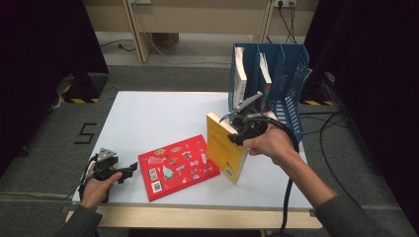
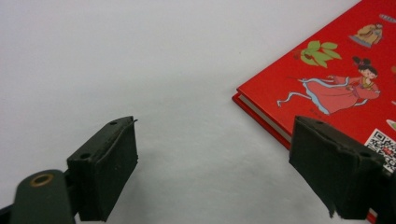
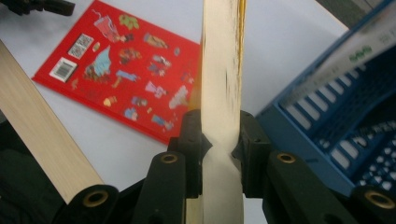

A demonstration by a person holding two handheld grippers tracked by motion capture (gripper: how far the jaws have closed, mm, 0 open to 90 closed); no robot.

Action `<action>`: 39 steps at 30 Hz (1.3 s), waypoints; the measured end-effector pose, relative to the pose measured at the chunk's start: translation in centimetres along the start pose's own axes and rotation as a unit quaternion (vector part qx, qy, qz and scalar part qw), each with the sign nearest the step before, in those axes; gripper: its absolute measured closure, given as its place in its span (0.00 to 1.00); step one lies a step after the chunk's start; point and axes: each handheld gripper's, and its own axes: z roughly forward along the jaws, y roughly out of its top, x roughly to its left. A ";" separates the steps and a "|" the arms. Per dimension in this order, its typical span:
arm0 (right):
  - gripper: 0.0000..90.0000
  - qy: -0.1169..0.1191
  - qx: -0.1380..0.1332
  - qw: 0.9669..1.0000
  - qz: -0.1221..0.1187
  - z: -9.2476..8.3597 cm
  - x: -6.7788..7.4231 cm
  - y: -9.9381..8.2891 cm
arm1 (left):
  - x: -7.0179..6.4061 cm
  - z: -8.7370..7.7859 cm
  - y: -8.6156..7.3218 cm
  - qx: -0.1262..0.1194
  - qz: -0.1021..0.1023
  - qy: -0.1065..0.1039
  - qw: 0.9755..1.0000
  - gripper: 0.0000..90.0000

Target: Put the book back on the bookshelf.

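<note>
A yellow book (image 1: pixel 225 148) stands on edge right of the table's middle, and my right gripper (image 1: pixel 237 134) is shut on its upper edge. In the right gripper view the pads pinch the book's pale page edge (image 3: pixel 222 70) from both sides. I cannot tell whether its lower corner touches the table. A red picture book (image 1: pixel 178 165) lies flat near the front edge. My left gripper (image 1: pixel 132 169) sits just left of it, open with nothing held. In the left gripper view the red book's corner (image 2: pixel 327 79) lies by the right jaw, and bare table shows between the jaws.
A blue slotted file rack (image 1: pixel 291 84) stands at the table's back right corner with a white book (image 1: pixel 240 74) and another upright inside. It is close behind the right hand. The white table (image 1: pixel 148 113) spreads to the back left. Cables trail off the right side.
</note>
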 end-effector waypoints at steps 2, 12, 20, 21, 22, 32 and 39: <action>0.84 -0.003 0.002 1.000 0.008 -0.4 -0.4 -1.0 | -0.3 0.1 -0.2 0.010 0.022 0.007 1.000 0.17; 0.83 -0.001 0.004 0.998 0.062 -1.6 -2.2 -4.5 | -0.1 0.3 -0.3 0.018 0.036 0.011 0.999 0.17; 0.79 0.011 0.003 0.996 0.089 -0.8 -2.7 -4.0 | -0.3 0.3 -0.3 0.017 0.045 0.003 0.999 0.17; 0.79 0.016 0.002 0.996 0.090 -0.5 -2.7 -3.9 | -0.3 0.3 -0.3 0.018 0.048 0.003 0.999 0.17; 0.78 0.018 0.003 0.996 0.089 -0.3 -2.7 -3.8 | -0.3 0.3 -0.4 0.017 0.050 0.002 0.999 0.17; 0.74 0.008 0.017 0.997 0.069 1.6 -2.6 -2.2 | -0.4 0.3 -0.4 0.017 0.057 -0.003 0.998 0.17; 0.78 0.005 0.033 0.998 0.057 2.3 -2.9 -1.4 | -0.5 0.3 -0.4 0.017 0.060 -0.005 0.998 0.17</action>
